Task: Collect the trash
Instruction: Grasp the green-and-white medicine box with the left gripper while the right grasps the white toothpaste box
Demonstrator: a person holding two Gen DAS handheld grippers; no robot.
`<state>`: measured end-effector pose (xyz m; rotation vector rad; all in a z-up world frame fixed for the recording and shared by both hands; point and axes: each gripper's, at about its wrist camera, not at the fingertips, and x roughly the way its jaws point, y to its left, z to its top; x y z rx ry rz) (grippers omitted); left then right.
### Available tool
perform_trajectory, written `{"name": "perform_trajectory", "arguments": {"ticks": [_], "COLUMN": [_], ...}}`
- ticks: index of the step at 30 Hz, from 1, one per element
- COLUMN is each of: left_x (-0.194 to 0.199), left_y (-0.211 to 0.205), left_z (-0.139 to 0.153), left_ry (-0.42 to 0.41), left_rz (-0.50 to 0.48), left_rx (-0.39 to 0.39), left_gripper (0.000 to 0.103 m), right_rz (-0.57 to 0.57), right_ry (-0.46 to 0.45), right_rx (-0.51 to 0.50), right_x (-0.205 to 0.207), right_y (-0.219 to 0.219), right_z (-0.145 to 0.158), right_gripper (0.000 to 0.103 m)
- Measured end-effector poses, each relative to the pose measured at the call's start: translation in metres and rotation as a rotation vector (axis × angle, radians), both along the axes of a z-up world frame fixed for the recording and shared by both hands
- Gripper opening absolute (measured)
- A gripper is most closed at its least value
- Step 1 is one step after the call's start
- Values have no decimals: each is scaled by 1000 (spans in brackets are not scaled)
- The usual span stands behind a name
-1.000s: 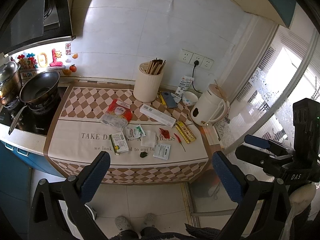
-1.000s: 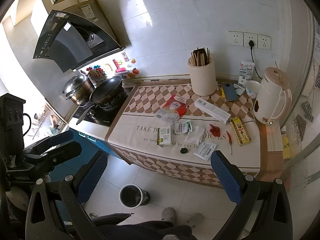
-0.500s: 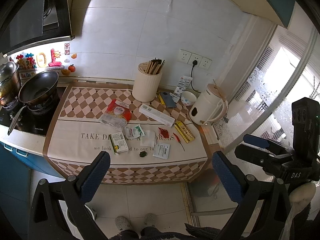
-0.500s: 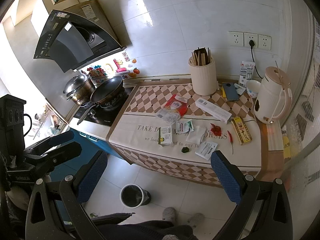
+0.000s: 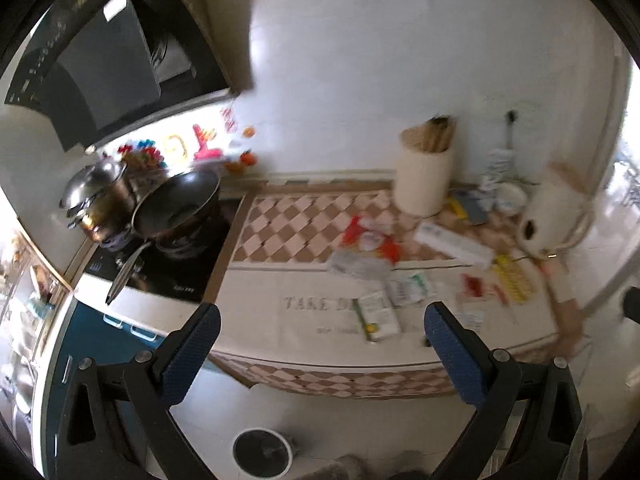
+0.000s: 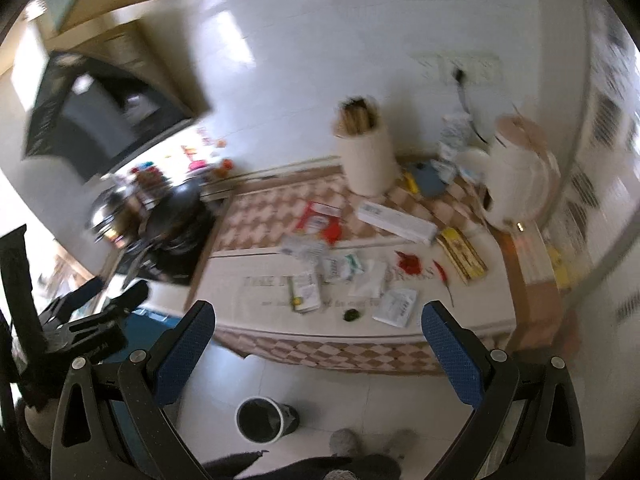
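Trash lies scattered on the counter's cloth (image 6: 248,304): a red snack bag (image 6: 318,222), a green-and-white sachet (image 6: 342,266), a yellow-edged packet (image 6: 306,292), a white sachet (image 6: 396,306), red scraps (image 6: 408,262) and a small dark lump (image 6: 352,315). The same litter shows blurred in the left wrist view, with the yellow-edged packet (image 5: 378,316) nearest. A small bin (image 6: 260,420) stands on the floor below; it also shows in the left wrist view (image 5: 262,454). My left gripper (image 5: 318,354) and right gripper (image 6: 316,352) are both open and empty, held well short of the counter.
A wok (image 5: 176,204) and a steel pot (image 5: 96,196) sit on the hob at left. A chopstick holder (image 6: 368,160), a long white box (image 6: 396,224), a yellow box (image 6: 462,254) and a white kettle (image 6: 516,184) stand on the counter's right side.
Both views have swung and blurred. The left gripper has turned left, so the hob and hood now fill its left side. Both grippers are closer to the counter.
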<state>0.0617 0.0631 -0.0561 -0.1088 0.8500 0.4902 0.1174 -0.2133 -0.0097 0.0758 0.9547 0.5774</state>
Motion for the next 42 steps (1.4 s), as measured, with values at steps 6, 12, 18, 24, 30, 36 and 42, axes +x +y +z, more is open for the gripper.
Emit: {"name": "perform_trajectory", "arguments": {"ticks": [6,12,18,24,30,36,42], "left_x": [47,111,164,188,174,159,164], "left_y": [32,36,38,39,50,72,66], "left_z": [-74,-169,-257,-307,-295,-296,-294], "left_ry": [142,332,484,573,529,509,511], "left_rz": [68,129,232,289,416,540,559], "left_rx": [-127,-273,-423,-524,-483,-476,-458], "left_gripper": [103,103,102,64,64,65,68], "right_rz": [-149,-196,-35,155,316,429,386], "right_ry": [91,170,184,272,261,261,400], "right_rx": [-15,-135,-381,-538,-659,-730,-648], "right_x": [48,122,227,319,368,402,413], "right_y": [4,5,44,82,123,170,184], "right_z": [-54,-130,-201,-275,-320,-363,-383], "right_gripper": [103,103,103,103,103,102,62]}}
